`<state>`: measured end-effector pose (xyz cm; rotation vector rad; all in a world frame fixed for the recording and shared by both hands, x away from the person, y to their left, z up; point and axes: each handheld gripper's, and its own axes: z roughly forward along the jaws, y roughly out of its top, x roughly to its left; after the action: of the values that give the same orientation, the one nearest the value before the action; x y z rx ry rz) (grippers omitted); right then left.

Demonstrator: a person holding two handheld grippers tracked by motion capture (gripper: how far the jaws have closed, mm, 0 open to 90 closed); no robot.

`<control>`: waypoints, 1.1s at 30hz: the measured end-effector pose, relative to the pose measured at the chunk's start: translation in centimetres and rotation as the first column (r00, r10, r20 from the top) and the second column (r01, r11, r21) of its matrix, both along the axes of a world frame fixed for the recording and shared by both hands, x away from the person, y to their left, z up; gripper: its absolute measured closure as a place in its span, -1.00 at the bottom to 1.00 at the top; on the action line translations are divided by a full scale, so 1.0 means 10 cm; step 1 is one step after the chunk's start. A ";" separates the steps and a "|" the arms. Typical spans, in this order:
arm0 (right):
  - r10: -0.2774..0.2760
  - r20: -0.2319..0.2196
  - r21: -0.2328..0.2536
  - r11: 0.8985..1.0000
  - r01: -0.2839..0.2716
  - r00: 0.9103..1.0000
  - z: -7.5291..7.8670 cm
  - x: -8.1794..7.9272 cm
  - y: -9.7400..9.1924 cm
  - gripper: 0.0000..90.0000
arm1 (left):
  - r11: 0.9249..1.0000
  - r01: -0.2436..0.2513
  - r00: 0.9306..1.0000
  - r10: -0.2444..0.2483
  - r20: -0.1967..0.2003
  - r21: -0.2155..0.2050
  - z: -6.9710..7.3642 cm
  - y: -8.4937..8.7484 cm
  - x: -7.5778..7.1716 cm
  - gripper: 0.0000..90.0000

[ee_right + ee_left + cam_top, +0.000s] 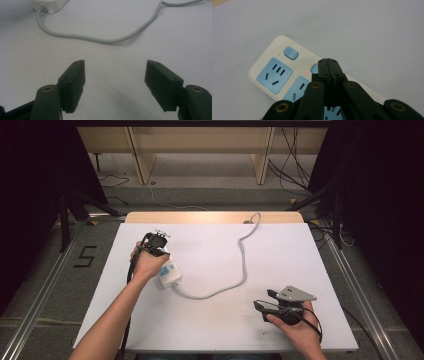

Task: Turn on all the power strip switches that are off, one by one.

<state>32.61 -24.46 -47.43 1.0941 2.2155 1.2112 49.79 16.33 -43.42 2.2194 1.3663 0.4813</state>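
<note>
right now the power strip [287,75] lies flat on the white table [280,255], toward its left side, with its grey cord [240,265] snaking off to the far edge. in the left gripper view a small red light glows beside the second blue switch [314,68], and the left gripper [329,61] has its jaws pressed together, tips sitting right at that switch (whether they actually touch it i cannot tell). the first switch [291,52] and the blue sockets [274,75] sit just beside. the risk, as i judge it, is a push that lands off-centre: closed tips are narrow, so they could slide off the switch edge onto the casing or a socket, or shove the light strip across the smooth table, since nothing braces it. the right gripper [115,75] rests near the table's front right, jaws spread wide and empty, well apart from the strip, so it offers no steadying
</note>
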 end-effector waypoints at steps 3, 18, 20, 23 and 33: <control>-0.001 0.001 0.001 1.000 0.001 1.000 0.00 0.00 0.00 -0.25 | 1.000 -0.005 1.000 0.005 0.000 0.005 0.00 0.02 0.02 0.99; 0.001 -0.001 -0.001 1.000 -0.001 1.000 0.00 0.00 0.00 -0.25 | 0.999 -0.033 0.999 0.033 0.011 -0.004 -0.03 0.09 0.09 0.99; 0.001 -0.001 -0.001 1.000 -0.001 1.000 0.00 0.00 0.00 -0.25 | 0.999 -0.036 0.999 0.035 0.012 0.002 -0.03 0.10 0.10 0.99; 0.000 -0.001 -0.001 1.000 0.000 1.000 0.00 0.00 0.00 -0.25 | 0.999 -0.037 0.999 0.037 0.012 0.004 -0.01 0.11 0.13 0.99; 0.003 -0.001 0.003 1.000 -0.003 1.000 -0.01 0.01 0.00 -0.25 | 0.999 -0.053 0.998 0.052 0.020 0.014 0.00 0.14 0.25 0.99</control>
<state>32.66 -24.44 -47.51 1.0931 2.2174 1.2156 52.31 17.78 -43.39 2.1891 1.4180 0.5316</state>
